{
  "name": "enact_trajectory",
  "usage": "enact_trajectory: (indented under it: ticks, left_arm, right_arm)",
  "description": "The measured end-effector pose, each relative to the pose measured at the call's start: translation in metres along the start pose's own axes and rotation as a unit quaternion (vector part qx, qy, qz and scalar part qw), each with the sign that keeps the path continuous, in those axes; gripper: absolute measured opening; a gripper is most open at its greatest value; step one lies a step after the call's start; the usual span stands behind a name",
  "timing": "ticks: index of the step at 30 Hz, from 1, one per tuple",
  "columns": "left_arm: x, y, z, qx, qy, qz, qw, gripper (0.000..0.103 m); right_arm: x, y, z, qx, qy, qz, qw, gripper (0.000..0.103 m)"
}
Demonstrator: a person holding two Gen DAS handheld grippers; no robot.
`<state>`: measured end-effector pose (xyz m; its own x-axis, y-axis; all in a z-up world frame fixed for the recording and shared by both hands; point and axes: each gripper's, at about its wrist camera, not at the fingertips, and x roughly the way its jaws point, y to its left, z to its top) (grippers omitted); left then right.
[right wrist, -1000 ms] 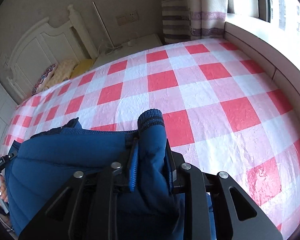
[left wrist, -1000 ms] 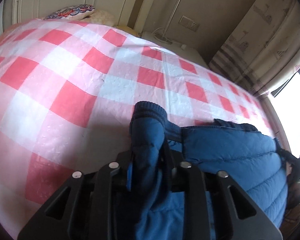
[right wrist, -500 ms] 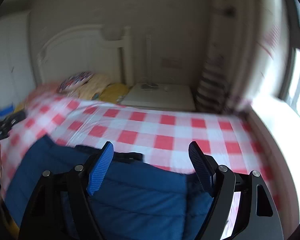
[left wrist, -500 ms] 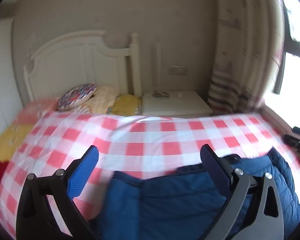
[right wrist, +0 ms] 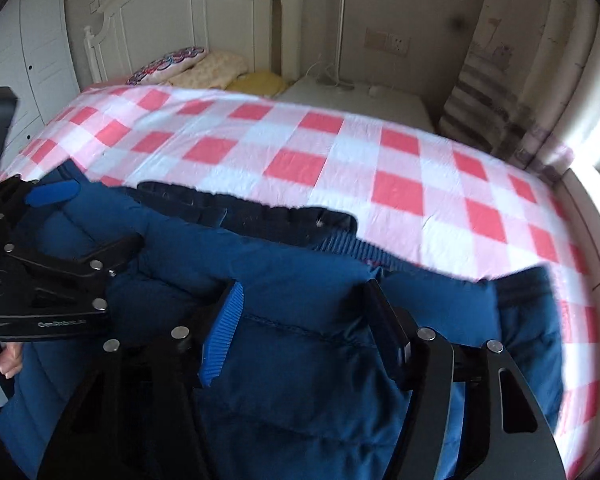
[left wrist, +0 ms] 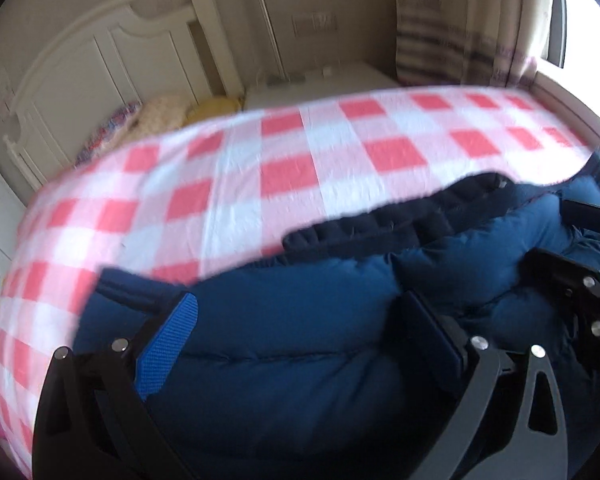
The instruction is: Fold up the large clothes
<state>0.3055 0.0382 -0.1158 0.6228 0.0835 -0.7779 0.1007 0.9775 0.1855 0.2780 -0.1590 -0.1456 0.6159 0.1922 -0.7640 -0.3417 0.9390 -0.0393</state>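
Observation:
A blue puffer jacket (left wrist: 340, 380) (right wrist: 300, 380) lies spread across the near part of a bed with a red-and-white checked sheet (left wrist: 284, 176) (right wrist: 300, 160). Its dark ribbed edge (left wrist: 380, 228) (right wrist: 260, 212) runs along the far side. My left gripper (left wrist: 300, 308) hovers over the jacket's left part, jaws wide open and holding nothing. My right gripper (right wrist: 305, 292) is above the right part with its jaws closing; padded fabric bulges between the fingers, which do not visibly press it. Each gripper also shows in the other's view, the left gripper (right wrist: 88, 220) and the right gripper (left wrist: 568, 240).
A white headboard (right wrist: 204, 8) with pillows (right wrist: 204, 66) stands at the far end. Beside it are a white nightstand (right wrist: 360, 96) and a striped curtain (right wrist: 484, 92) by the window. White wardrobe doors (right wrist: 32, 48) are on the left. A hand (right wrist: 4, 360) holds the left gripper's handle.
Both grippers let go of the jacket's cuffs and opened. They have swung inward over the jacket's body. The right jaws stand narrower than half a second ago.

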Motion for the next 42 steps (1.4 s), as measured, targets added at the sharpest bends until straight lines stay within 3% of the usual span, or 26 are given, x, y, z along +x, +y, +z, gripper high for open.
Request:
enact_trajectory:
  ticks: [6,17,20,21,22,24,26,27,30,32,36,38,42]
  left_arm:
    - [0.010,-0.001,-0.009,-0.008,-0.003,-0.003,1.0000,0.101]
    - [0.016,0.007,-0.011,-0.034,-0.001,-0.033,0.9989,0.101]
    - [0.017,0.012,-0.010,-0.043,0.005,-0.054,0.9976,0.101]
    - [0.016,0.017,-0.008,-0.045,0.013,-0.069,0.9965,0.101]
    - [0.013,0.020,-0.007,-0.045,0.019,-0.074,0.9961,0.101]
    - [-0.007,0.036,-0.005,-0.059,0.012,-0.076,0.9953,0.100]
    - [-0.030,0.052,-0.005,-0.067,-0.022,-0.088,0.9936,0.100]
    - [-0.043,0.062,-0.005,-0.069,-0.040,-0.078,0.9937,0.101]
    - [-0.058,0.087,-0.009,-0.064,-0.070,0.002,0.9954,0.101]
    - [-0.048,0.096,-0.015,-0.063,-0.056,0.017,0.9963,0.101]
    - [0.008,0.102,-0.034,-0.067,0.038,0.007,0.9970,0.101]
    - [0.014,0.110,-0.036,-0.086,0.046,-0.016,0.9951,0.101]
    - [0.020,0.120,-0.039,-0.111,0.054,-0.046,0.9913,0.101]
  right_arm:
    - [0.013,0.009,-0.003,-0.017,0.017,-0.013,1.000,0.063]
    - [0.018,0.001,-0.004,-0.001,0.020,0.000,1.000,0.065]
    - [0.017,-0.001,-0.004,0.004,0.020,0.018,1.000,0.075]
    - [0.017,-0.001,-0.002,0.003,0.027,0.038,0.999,0.087]
    - [0.016,-0.003,0.000,0.002,0.036,0.055,0.998,0.090]
    - [0.002,-0.006,0.004,0.003,0.042,0.040,0.998,0.090]
    - [-0.030,-0.010,0.007,-0.006,0.000,0.020,1.000,0.090]
    - [-0.046,-0.013,0.008,-0.011,-0.027,0.016,0.999,0.090]
    - [-0.069,-0.033,0.007,0.001,-0.063,-0.014,0.998,0.090]
    - [-0.062,-0.052,0.001,0.028,-0.049,-0.014,0.998,0.090]
    - [-0.009,-0.081,-0.028,0.062,0.026,-0.037,0.997,0.091]
    - [-0.002,-0.092,-0.035,0.090,0.021,-0.004,0.996,0.092]
    - [0.001,-0.087,-0.036,0.081,0.023,-0.012,0.996,0.093]
